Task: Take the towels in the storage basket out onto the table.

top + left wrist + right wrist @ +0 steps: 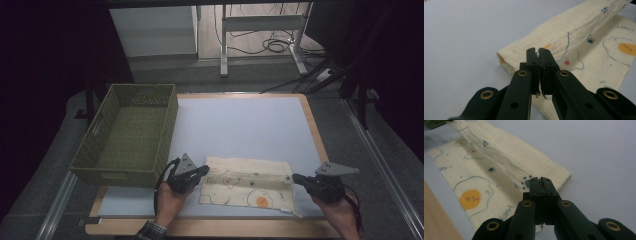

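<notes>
A cream cloth [245, 189] printed with small drawings and an orange egg yolk lies near the front of the pale mat [240, 125]. My left gripper [204, 170] is at its left end and my right gripper [296, 177] at its right end. In the left gripper view the jaws [538, 51] are shut on the cloth's [579, 27] corner, and a raised fold runs off to the upper right. In the right gripper view the jaws [540, 180] pinch the other corner, with the fold of cloth [499, 155] rising to the upper left over the flat layer.
A green woven basket [115, 176] stands on the left of the mat, close to my left hand, with nothing visible inside. The table's wooden edge [225, 227] runs along the front. Desk legs and cables lie on the floor beyond the table.
</notes>
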